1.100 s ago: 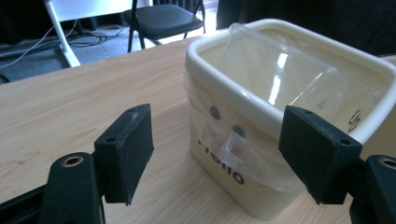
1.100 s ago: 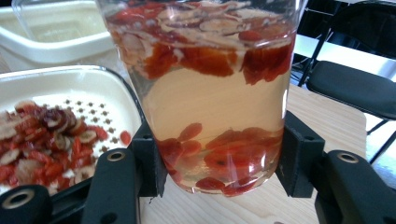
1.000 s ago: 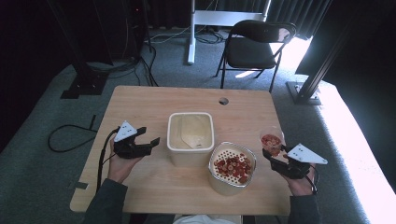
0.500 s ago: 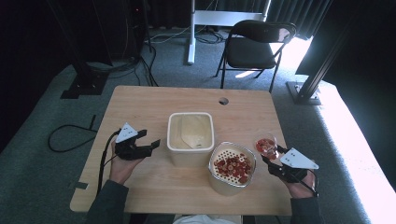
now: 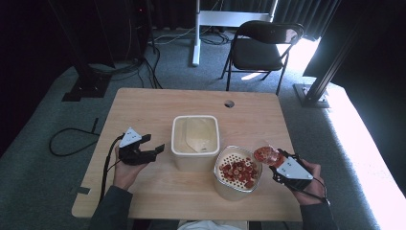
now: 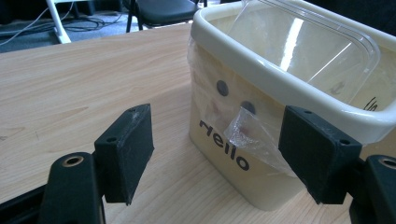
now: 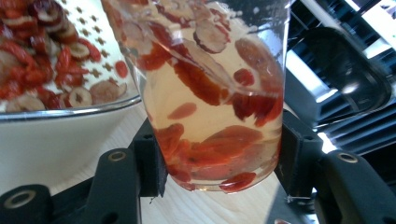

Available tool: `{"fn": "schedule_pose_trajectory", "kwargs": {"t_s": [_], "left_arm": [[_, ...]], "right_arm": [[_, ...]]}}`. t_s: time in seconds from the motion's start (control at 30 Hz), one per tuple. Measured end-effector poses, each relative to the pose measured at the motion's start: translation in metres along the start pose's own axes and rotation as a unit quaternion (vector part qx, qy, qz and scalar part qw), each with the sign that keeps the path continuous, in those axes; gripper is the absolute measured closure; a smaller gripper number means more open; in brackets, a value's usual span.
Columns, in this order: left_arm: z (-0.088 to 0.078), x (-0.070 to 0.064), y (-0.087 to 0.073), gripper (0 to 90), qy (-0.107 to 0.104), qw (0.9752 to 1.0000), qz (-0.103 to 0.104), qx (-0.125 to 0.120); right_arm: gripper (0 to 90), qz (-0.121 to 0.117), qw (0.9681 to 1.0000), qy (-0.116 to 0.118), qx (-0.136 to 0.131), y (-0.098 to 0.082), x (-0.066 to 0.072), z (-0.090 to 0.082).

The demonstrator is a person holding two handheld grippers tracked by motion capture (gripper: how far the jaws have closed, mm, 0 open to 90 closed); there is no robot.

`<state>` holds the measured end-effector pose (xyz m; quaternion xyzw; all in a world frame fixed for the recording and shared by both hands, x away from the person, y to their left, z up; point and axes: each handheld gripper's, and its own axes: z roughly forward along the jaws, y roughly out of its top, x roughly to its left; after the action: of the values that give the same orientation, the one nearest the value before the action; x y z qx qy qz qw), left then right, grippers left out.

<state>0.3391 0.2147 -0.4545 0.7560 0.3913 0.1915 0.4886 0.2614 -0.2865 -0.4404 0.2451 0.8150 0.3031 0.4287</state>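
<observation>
Right claw [image 5: 276, 160], lower right of the high view, is clamped on a clear cup [image 7: 210, 93] of red fruit slices in liquid, tilted toward the white strainer bowl [image 5: 238, 171] at lower centre of the bench [image 5: 143, 110]. Risk: the tilt may send liquid or slices past the rim onto the bench, or the wet cup may slip between the 2 jaws. Left claw [image 5: 154, 150], lower left, stands apart and empty beside the cream tub [image 6: 261, 140], which holds a clear lid [image 6: 303, 42]. Tub lettering reads "Hello".
</observation>
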Motion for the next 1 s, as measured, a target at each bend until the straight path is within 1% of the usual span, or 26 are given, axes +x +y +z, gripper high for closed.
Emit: {"fn": "schedule_pose_trajectory", "kwargs": {"t_s": [0.13, 0.27, 0.33, 0.4, 0.43, 0.53, 0.63, 0.7, 0.77, 0.8, 0.87, 0.93, 1.0], "left_arm": [[0.001, 0.001, -0.001, 26.9, 0.0, 1.0, -0.001, 0.001], [0.001, 0.001, -0.002, 26.9, 0.0, 1.0, -0.004, 0.001], [0.001, 0.001, -0.002, 26.9, 0.0, 1.0, -0.004, 0.0], [0.001, 0.001, -0.002, 26.9, 0.0, 1.0, -0.005, 0.0], [0.001, 0.001, -0.002, 26.9, 0.001, 1.0, -0.005, 0.0], [0.001, 0.001, -0.002, 26.9, 0.0, 1.0, -0.005, 0.0], [0.002, 0.001, -0.002, 26.9, 0.0, 1.0, -0.006, -0.001], [0.002, 0.001, -0.002, 26.9, 0.0, 1.0, -0.006, -0.001], [0.001, 0.001, -0.002, 26.9, 0.0, 1.0, -0.006, -0.002], [0.001, 0.001, -0.002, 26.9, 0.0, 1.0, -0.006, -0.002], [0.001, 0.001, -0.002, 26.9, -0.001, 1.0, -0.006, -0.002], [0.002, 0.001, -0.002, 26.9, 0.0, 1.0, -0.006, -0.002], [0.001, 0.001, -0.002, 26.9, -0.001, 1.0, -0.006, -0.002]], "right_arm": [[45.0, -0.027, 0.9995, -0.013, 0.006, 0.003, 0.003, -0.001], [45.4, -0.062, 0.9975, -0.028, 0.017, 0.006, 0.009, -0.002], [45.4, -0.088, 0.9952, -0.036, 0.025, 0.008, 0.012, -0.003], [45.5, -0.107, 0.9928, -0.042, 0.032, 0.01, 0.013, -0.003], [45.5, -0.114, 0.992, -0.043, 0.035, 0.011, 0.014, -0.003], [45.6, -0.133, 0.989, -0.053, 0.038, 0.014, 0.015, -0.005], [45.6, -0.155, 0.9848, -0.065, 0.044, 0.018, 0.015, -0.006], [45.6, -0.164, 0.9832, -0.069, 0.044, 0.02, 0.015, -0.006], [45.5, -0.182, 0.9789, -0.08, 0.05, 0.022, 0.015, -0.007], [45.5, -0.187, 0.9777, -0.081, 0.051, 0.023, 0.015, -0.007], [45.5, -0.189, 0.9775, -0.08, 0.051, 0.024, 0.015, -0.007], [45.5, -0.195, 0.9758, -0.083, 0.054, 0.025, 0.015, -0.006], [45.5, -0.195, 0.9758, -0.082, 0.054, 0.025, 0.015, -0.005]]}}
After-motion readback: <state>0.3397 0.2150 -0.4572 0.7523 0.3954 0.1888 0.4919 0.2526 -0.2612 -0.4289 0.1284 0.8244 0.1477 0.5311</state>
